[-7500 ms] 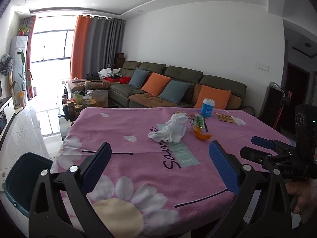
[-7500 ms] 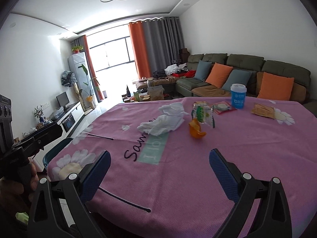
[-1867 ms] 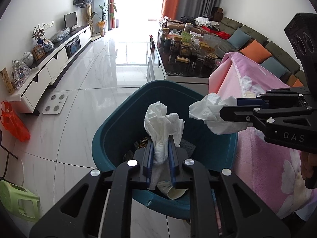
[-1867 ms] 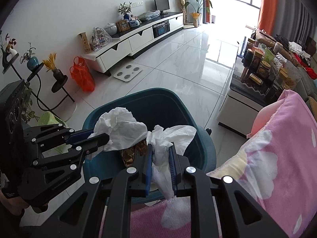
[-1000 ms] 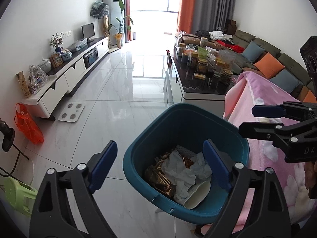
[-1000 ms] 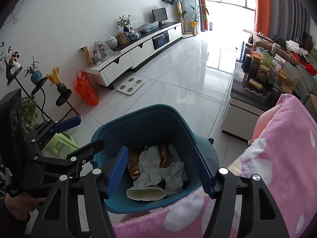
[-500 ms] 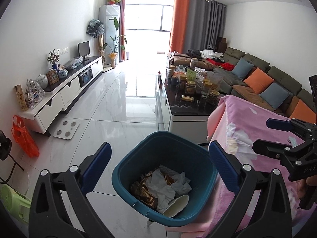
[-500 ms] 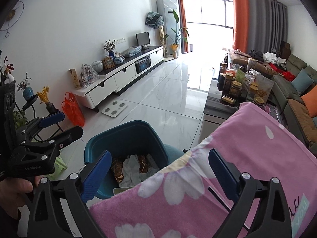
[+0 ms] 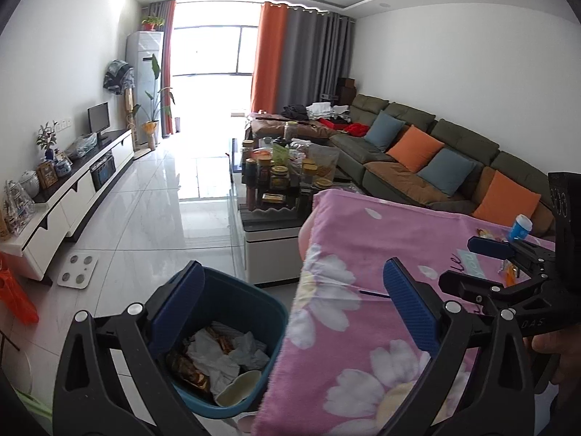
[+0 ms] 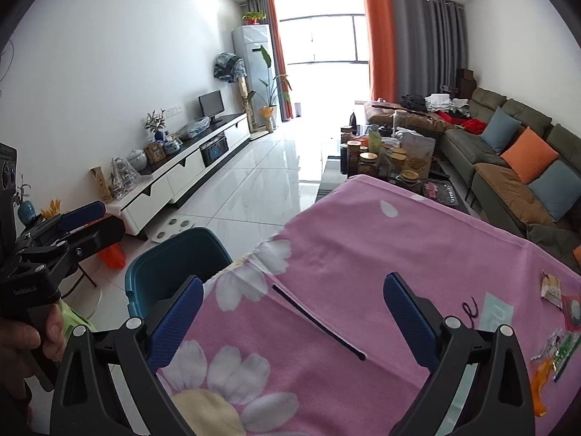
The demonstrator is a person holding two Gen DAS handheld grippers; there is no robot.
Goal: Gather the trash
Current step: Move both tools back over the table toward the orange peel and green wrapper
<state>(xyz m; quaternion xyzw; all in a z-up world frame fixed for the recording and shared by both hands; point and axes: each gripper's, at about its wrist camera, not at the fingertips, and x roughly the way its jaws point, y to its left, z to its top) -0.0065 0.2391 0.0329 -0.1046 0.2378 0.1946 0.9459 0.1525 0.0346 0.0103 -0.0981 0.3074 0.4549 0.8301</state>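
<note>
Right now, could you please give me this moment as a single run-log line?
left gripper: open, empty | right gripper: open, empty | bin: holds tissues, wrappers | left on tablecloth: cup, wrappers

Open pink worktop ahead, bin mouth clear, clutter far right.

Both tongs wide, nothing btwn jaws: left tongs over edge where bin meets worktop; right tongs over bare cloth. Bin opening unblocked from above, part-filled w/ tissues. Worktop's near half free. Obstacles at far right only: wrappers, orange scrap, blue cup. Coffee table w/ jars crowds floor beyond bin.
</note>
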